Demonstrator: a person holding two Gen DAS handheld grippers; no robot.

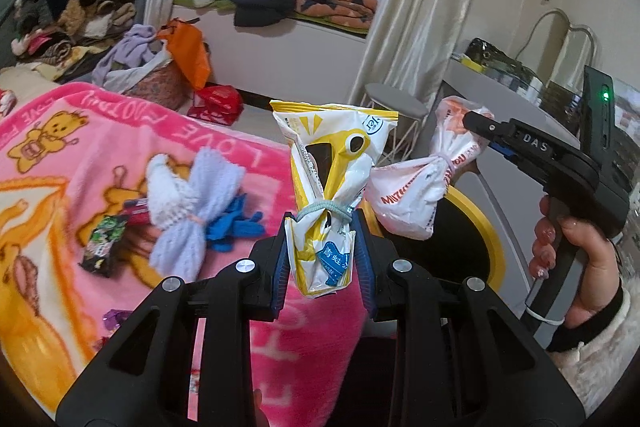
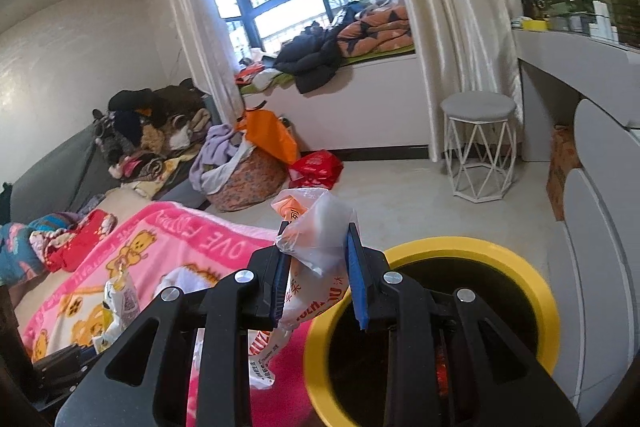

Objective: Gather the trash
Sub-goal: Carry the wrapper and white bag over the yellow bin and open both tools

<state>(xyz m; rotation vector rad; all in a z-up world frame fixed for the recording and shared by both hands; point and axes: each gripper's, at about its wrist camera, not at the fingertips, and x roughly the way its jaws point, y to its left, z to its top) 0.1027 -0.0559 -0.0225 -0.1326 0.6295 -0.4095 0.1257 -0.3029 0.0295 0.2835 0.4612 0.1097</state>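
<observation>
My left gripper [image 1: 322,223] is shut on a yellow and white snack bag [image 1: 330,163] tied with a hair band, held upright over the edge of the pink blanket [image 1: 72,163]. My right gripper [image 2: 316,259] is shut on a white and orange plastic bag [image 2: 312,247] knotted in the middle. That bag also shows in the left wrist view [image 1: 416,183], hanging above the yellow-rimmed black bin [image 2: 460,247], whose rim [image 1: 484,223] shows behind the bags. A dark snack wrapper [image 1: 102,243] lies on the blanket.
A light blue and white towel bundle [image 1: 188,211] and blue gloves [image 1: 232,227] lie on the blanket. A grey stool [image 2: 478,143], a full laundry basket [image 2: 240,175], an orange bag [image 2: 272,135] and a red bag [image 2: 316,167] stand on the floor. A white cabinet [image 2: 600,227] is right.
</observation>
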